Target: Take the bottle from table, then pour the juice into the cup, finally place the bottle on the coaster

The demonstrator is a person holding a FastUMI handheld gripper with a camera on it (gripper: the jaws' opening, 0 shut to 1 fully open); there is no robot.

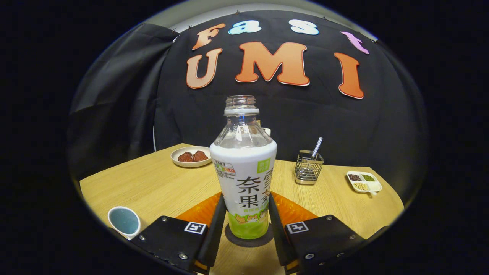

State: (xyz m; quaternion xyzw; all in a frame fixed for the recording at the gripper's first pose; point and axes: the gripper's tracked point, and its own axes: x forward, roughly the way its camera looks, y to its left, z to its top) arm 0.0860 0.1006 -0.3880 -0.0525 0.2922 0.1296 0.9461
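The black two-finger gripper (247, 214) is closing both fingers against the white-and-green labelled, uncapped clear plastic bottle (244, 168), which is standing upright on the dark round coaster (233, 239), apparently being set down after pouring.

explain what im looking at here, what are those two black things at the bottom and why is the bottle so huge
The picture comes from a fisheye camera mounted on a hand-held gripper, looking forward along its two fingers. Those fingers are the black things at the bottom. The bottle looks huge only because it stands upright right between them, close to the lens. Its cap is off. The fingers sit against its sides, apparently gripping it. Its base rests on a dark round coaster on the wooden table, with an orange mat behind. Beside the left finger is a cup. Farther back are a plate of brown food, a wire holder with a utensil, and a small divided dish.
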